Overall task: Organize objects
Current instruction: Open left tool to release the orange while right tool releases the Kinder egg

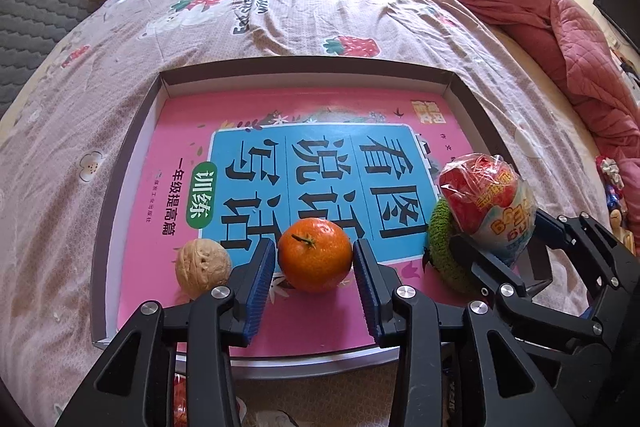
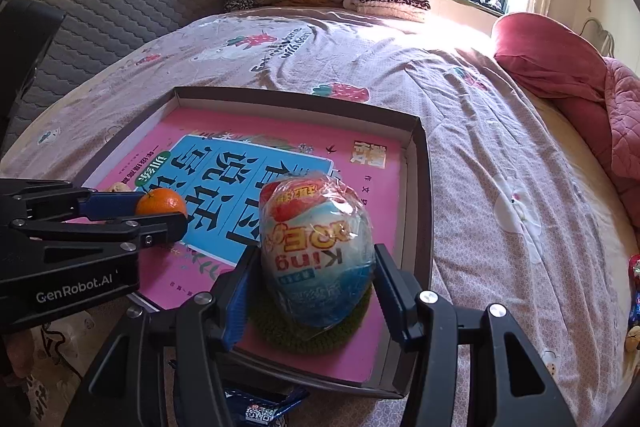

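In the tray (image 1: 132, 163), the left gripper (image 1: 314, 259) brackets the tangerine (image 1: 315, 254) loosely (soft; hold its sides); the right gripper (image 2: 308, 279) clamps the slippery wrapped egg (image 2: 316, 251).

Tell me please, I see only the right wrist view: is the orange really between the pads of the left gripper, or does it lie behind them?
Observer: Between them. In the left wrist view the orange rests on the pink book, with one blue pad of the left gripper on each side.
Operator: Do the pads press on it?
Observer: Both pads sit right at its skin and I see no gap. I cannot tell whether they squeeze it.
Operator: Is anything else near that gripper?
Observer: Yes. A walnut lies on the book just outside the finger that is on the left in that view.
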